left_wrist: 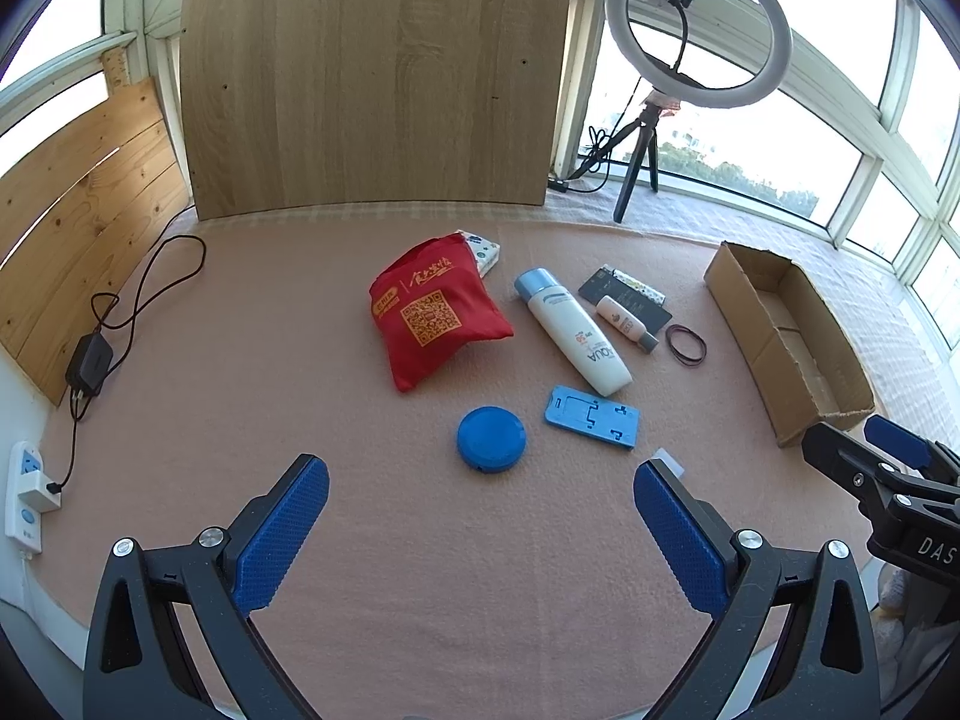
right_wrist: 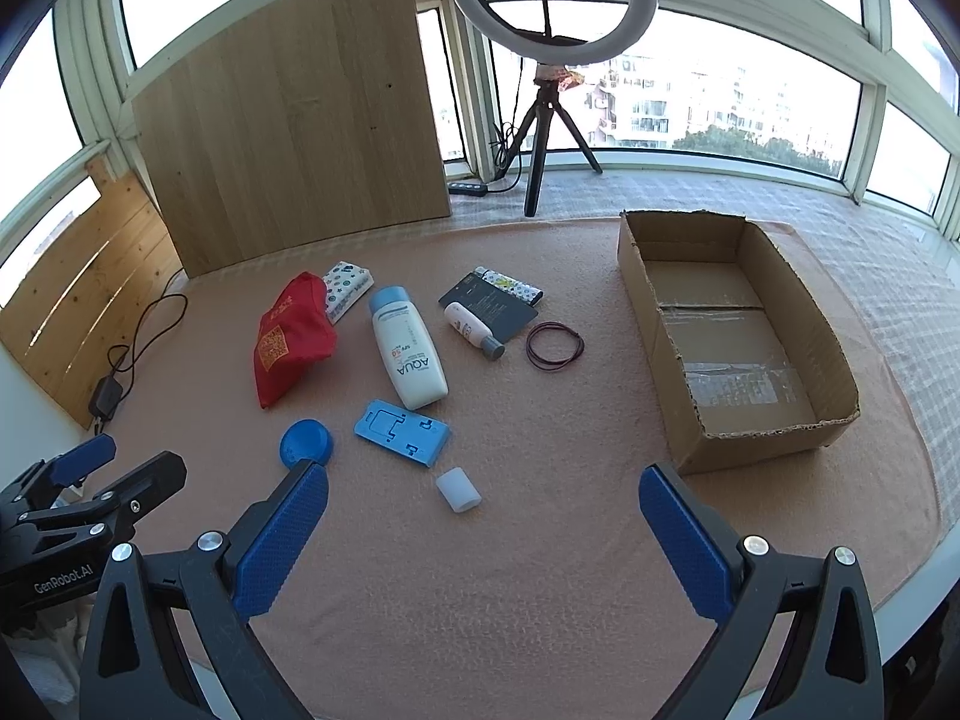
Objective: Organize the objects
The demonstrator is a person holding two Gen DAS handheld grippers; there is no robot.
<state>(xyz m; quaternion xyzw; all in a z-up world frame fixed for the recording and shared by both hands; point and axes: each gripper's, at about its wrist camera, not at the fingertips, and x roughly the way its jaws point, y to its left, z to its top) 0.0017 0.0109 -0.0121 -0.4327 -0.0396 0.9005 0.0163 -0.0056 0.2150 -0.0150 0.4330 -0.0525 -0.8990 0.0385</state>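
Nothing has yet been placed in the open brown cardboard box [right_wrist: 738,336], which stands at the right side of the pink-cloth-covered desk [right_wrist: 480,570]; the task is judged to be at its start. The left hand-held gripper [left_wrist: 480,516] is held released, its blue pads wide apart above bare cloth, and the right hand-held gripper [right_wrist: 483,525] is likewise spread wide and grasps nothing.

The loose things are gathered left of the box: a red fabric pouch with a printed code [right_wrist: 291,339], a patterned tissue packet [right_wrist: 347,291] touching it behind, a tall white sunscreen bottle with a pale blue cap [right_wrist: 407,357], a small white bottle with a grey cap [right_wrist: 474,327] lying on a dark flat card [right_wrist: 489,306], a coil of dark thin bands [right_wrist: 555,345], a blue plastic phone stand lying flat [right_wrist: 402,441], a round blue plastic case [right_wrist: 306,444] and a small translucent white cap [right_wrist: 458,489].

The white cap, nearest the right gripper, is judged a sensible first pick. It should be approached from above, with the pads closed across its short width, since it may roll or squirt out. Flat items such as the stand should be taken by an edge. Items should be lowered into the box, not dropped.
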